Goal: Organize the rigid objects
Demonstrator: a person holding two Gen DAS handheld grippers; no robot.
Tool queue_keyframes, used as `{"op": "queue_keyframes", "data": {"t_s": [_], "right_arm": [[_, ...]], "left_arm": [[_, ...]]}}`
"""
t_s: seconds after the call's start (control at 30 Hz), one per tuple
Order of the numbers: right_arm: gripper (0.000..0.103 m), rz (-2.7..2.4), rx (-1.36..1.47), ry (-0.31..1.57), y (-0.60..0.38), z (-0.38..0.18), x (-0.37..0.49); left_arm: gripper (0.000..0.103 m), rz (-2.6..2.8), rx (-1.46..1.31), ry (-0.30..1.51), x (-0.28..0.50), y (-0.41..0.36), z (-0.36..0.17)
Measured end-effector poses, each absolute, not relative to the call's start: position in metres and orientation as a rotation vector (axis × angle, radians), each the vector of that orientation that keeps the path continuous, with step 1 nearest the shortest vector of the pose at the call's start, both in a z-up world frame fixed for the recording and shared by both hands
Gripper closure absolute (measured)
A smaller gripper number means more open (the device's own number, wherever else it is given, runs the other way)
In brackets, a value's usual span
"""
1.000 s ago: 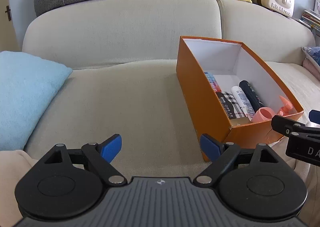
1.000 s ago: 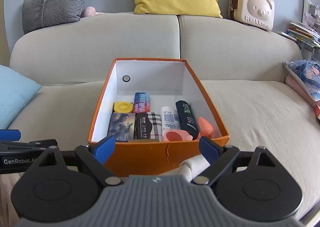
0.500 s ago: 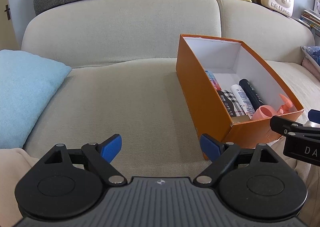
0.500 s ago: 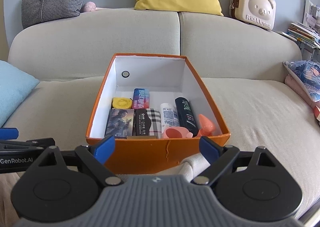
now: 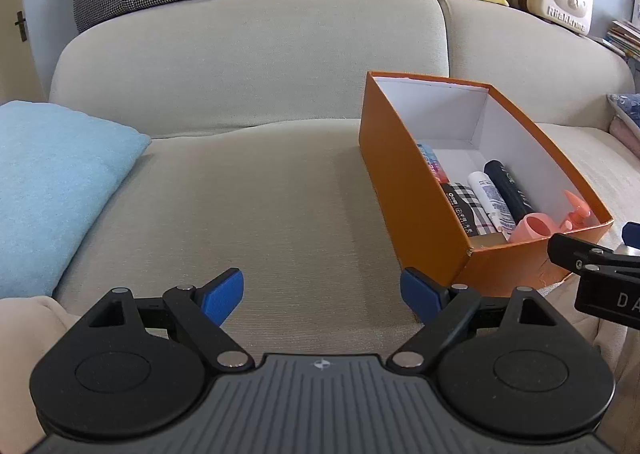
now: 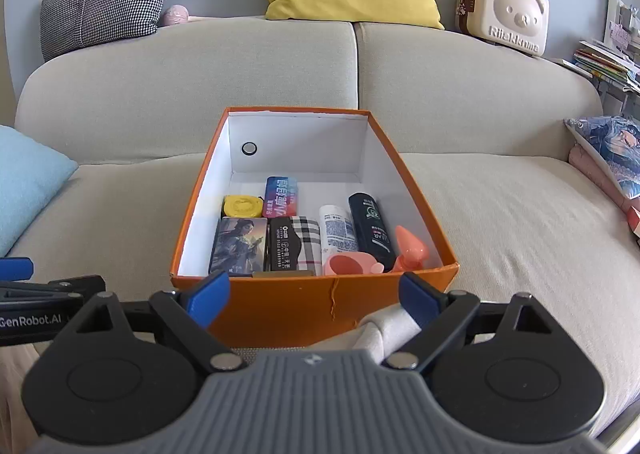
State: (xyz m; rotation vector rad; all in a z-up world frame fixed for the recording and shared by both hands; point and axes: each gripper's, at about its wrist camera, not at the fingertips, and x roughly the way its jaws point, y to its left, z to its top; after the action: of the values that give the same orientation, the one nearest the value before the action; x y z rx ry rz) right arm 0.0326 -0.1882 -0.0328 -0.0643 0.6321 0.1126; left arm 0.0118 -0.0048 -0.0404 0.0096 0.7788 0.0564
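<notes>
Orange box [image 6: 312,306] just beyond empty, spread right tongs [image 6: 314,294], on sofa [image 6: 500,214].

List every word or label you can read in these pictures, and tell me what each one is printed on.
"Rilakkuma": raised letters on the cream bear case on the sofa back.
"GenRobot.AI": on the left gripper, seen from the right wrist view.
"D A", cut off at the edge: on the right gripper, seen from the left wrist view.
"CLEAR": on the black bottle in the orange box.
Print on the white bottle, blue card and plaid pack: too small to read.
</notes>
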Motion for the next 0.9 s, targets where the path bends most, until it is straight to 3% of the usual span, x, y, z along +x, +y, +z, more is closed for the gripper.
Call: {"op": "queue_keyframes", "data": {"t_s": [0.9], "right_arm": [[0.011,0.115,-0.058,0.630,-0.1886,-0.0342,0.0343]], "left_arm": [[0.000,0.062,0.020,0.755,0.0108,-0.0040,-0.0382]]}}
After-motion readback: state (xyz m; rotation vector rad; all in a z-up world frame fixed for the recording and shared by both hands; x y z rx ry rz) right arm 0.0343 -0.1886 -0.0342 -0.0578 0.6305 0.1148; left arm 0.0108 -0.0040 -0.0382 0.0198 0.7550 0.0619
